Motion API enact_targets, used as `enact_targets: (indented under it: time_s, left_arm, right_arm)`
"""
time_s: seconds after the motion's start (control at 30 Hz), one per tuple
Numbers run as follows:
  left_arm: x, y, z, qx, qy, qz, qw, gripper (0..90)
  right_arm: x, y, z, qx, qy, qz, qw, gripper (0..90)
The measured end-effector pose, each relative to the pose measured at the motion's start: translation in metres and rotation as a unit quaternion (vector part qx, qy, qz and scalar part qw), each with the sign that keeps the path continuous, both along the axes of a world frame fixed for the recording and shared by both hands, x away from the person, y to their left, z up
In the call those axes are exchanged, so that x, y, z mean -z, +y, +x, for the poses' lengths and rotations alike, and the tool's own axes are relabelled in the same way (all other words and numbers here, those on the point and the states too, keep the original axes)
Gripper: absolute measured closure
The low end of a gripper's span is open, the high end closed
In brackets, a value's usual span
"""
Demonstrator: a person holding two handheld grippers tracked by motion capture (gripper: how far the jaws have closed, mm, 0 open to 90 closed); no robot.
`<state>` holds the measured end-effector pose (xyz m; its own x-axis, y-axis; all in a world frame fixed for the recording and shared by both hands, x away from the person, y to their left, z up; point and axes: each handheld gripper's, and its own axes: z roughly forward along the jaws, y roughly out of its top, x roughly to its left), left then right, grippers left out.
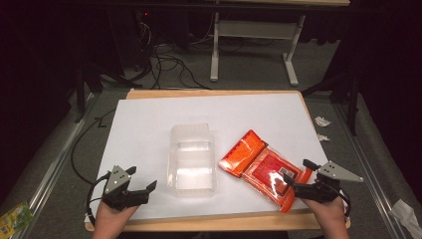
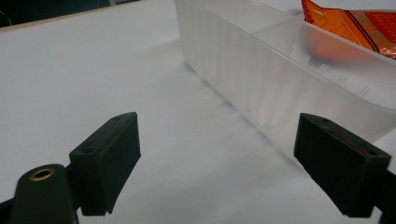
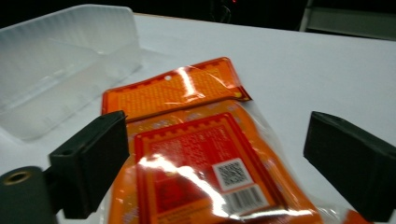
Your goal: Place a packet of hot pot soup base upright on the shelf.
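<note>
A clear plastic tray [image 1: 191, 157] with compartments lies in the middle of the white table top [image 1: 149, 119]. An orange and red foil packet [image 1: 261, 167] lies flat to its right, tilted. My left gripper [image 1: 143, 179] sits open near the front left, its jaws pointing toward the tray's near corner, nothing between them. In the left gripper view the tray wall [image 2: 261, 79] runs just beyond the right jaw. My right gripper [image 1: 297, 175] stands open over the packet's near end. In the right gripper view the packet [image 3: 196, 158] lies below and between the jaws, which do not press on it.
Beyond the table's far edge are cables [image 1: 164, 64] on the floor and a white metal frame [image 1: 254, 35]. Scraps of paper [image 1: 322, 122] lie on the floor at the right, and a green wrapper [image 1: 14, 216] at the front left.
</note>
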<state>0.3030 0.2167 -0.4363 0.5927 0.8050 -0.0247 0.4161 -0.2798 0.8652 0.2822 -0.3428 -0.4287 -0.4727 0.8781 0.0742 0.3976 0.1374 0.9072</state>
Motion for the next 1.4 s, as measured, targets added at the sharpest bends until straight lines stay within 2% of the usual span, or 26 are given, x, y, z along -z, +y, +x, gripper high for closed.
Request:
enact_targets:
  time_s: [0.1,0.23,0.37,0.47,0.6,0.7,0.73,0.8,0.87,1.0,1.13,1.27,1.4]
  left_arm:
    - [-0.001,0.002,0.001,-0.004,-0.004,-0.012,0.9999,17.5]
    - [0.001,-0.003,0.002,0.004,-0.007,0.000,1.0000,19.1]
    - [0.002,-0.006,0.003,0.010,-0.008,0.007,0.9999,19.4]
    - [0.001,-0.006,0.003,0.010,-0.010,0.007,0.9999,19.6]
    - [0.000,-0.004,0.002,0.008,-0.012,0.004,0.9999,20.1]
    - [0.001,-0.005,0.003,0.008,-0.010,0.004,0.9999,20.4]
    - [0.001,-0.005,0.003,0.008,-0.010,0.005,0.9999,20.5]
    - [0.001,-0.005,0.003,0.008,-0.010,0.005,0.9999,20.5]
    - [0.001,-0.007,0.003,0.010,-0.010,0.005,0.9999,20.7]
    - [0.001,-0.007,0.003,0.013,-0.009,0.009,0.9998,20.8]
    - [0.001,-0.007,0.003,0.012,-0.012,0.007,0.9998,21.0]
    - [-0.001,-0.007,0.004,0.011,-0.015,0.004,0.9998,21.5]
    - [-0.003,-0.007,0.009,0.012,-0.016,-0.004,0.9998,21.8]
  right_arm:
    - [0.004,-0.015,0.003,0.020,0.007,0.005,0.9998,20.1]
    - [0.010,-0.034,0.009,0.054,0.025,0.013,0.9982,33.7]
    - [0.020,-0.051,0.016,0.091,0.053,0.008,0.9944,44.0]
    - [0.029,-0.059,0.019,0.104,0.074,0.004,0.9918,51.3]
    - [0.035,-0.065,0.023,0.112,0.088,0.004,0.9897,59.2]
    - [0.037,-0.067,0.026,0.112,0.089,0.006,0.9897,63.5]
    - [0.038,-0.066,0.031,0.107,0.094,0.000,0.9898,70.6]
    - [0.039,-0.064,0.033,0.101,0.099,-0.009,0.9898,77.5]
    - [0.039,-0.061,0.034,0.100,0.105,-0.029,0.9890,88.7]
    - [0.037,-0.057,0.032,0.096,0.102,-0.053,0.9887,90.0]
    - [0.038,-0.057,0.026,0.100,0.102,-0.064,0.9877,90.0]
    - [0.038,-0.059,0.013,0.105,0.109,-0.057,0.9868,90.0]
    - [0.038,-0.058,0.001,0.104,0.111,-0.061,0.9865,90.0]
